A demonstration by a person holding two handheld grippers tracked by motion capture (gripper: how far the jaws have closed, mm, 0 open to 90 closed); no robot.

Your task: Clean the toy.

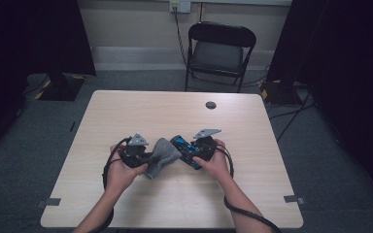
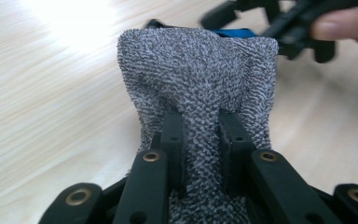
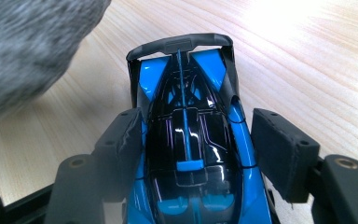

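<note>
A light wooden table [image 1: 126, 111] carries the whole scene, with a small dark round grommet [image 1: 211, 105] set into its far half. Beyond the far edge stands a black folding chair [image 1: 218, 51] against the wall.

Near the table's middle, towards the person's side, the two hands meet. The left hand [image 1: 119, 170] holds the left gripper [image 1: 148, 158], and the right hand [image 1: 216, 162] holds the right gripper [image 1: 187, 151]; a cable [image 1: 245, 211] trails back from the right one along the forearm.

A grey towelling cloth [image 2: 200, 74] hangs between the two tools. In the left gripper view, the jaws are drawn together and clamp a bunched fold of this cloth, which fans out wider beyond the fingertips [image 2: 173, 126]. The cloth's far end lies against the blue and black toy car [image 3: 189, 135], whose blue edge shows just behind the cloth's top margin.

In the right gripper view the toy car lies lengthwise between the jaws, its black rear wing [image 3: 179, 44] pointing away. The left pad touches the car's flank; the right pad stands slightly off the other flank, so whether the car is firmly clamped cannot be told.
</note>
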